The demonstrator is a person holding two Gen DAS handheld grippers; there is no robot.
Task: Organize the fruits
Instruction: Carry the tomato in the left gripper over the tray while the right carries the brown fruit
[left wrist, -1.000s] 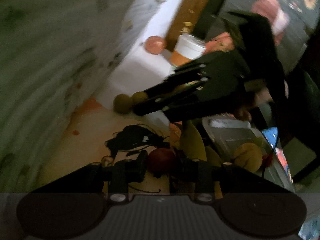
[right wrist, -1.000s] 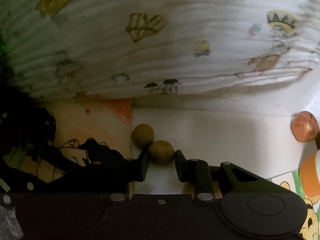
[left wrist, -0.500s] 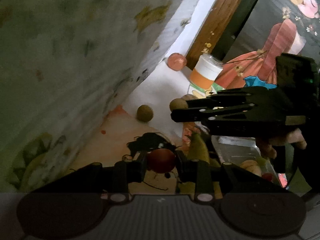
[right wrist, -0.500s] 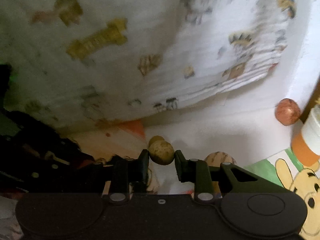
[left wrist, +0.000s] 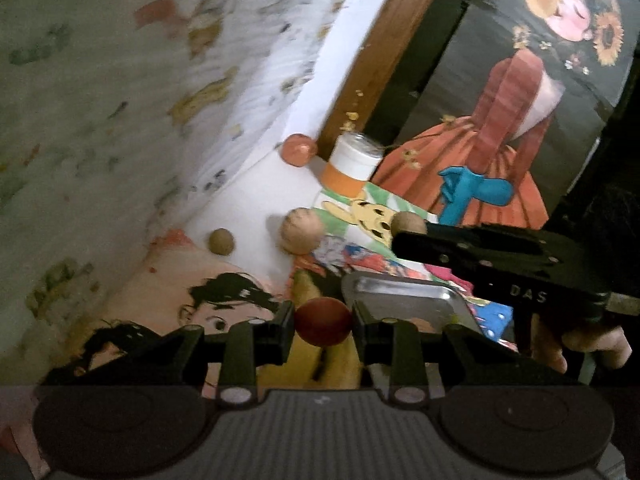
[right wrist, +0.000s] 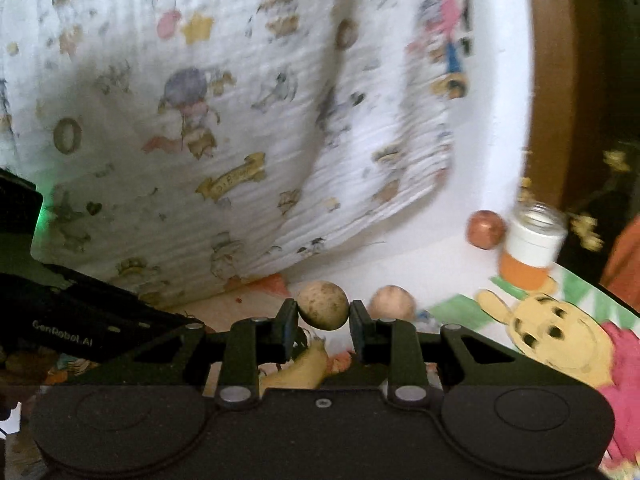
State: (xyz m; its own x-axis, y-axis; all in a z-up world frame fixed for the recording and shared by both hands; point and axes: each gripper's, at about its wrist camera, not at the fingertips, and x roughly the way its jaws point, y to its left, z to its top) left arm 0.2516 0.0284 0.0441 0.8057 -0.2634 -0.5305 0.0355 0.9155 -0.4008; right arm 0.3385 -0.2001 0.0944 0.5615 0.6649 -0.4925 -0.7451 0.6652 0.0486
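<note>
My left gripper [left wrist: 323,327] is shut on a small dark red round fruit [left wrist: 322,316] and holds it above a yellow banana [left wrist: 308,360] and the near corner of a metal tray [left wrist: 404,294]. My right gripper [right wrist: 323,322] is shut on a speckled tan round fruit [right wrist: 323,303], lifted off the surface. In the left wrist view the right gripper [left wrist: 404,236] reaches in from the right, its fruit [left wrist: 409,221] at the tips. Loose fruits lie on the white surface: a small brown one [left wrist: 221,241], a tan one [left wrist: 301,231] and a reddish one [left wrist: 298,150].
A jar [left wrist: 352,164] with a white top and orange base stands by the reddish fruit and a wooden post [left wrist: 380,48]. A printed quilt [right wrist: 200,120] bulges along the left. Cartoon-printed sheets [right wrist: 540,320] cover the surface. A person's fingers [left wrist: 592,344] grip the right tool.
Both grippers rose with their fruits. The right one lifted the speckled fruit away from its neighbour on the white surface and swung right. The left one carried the red fruit up and right.
</note>
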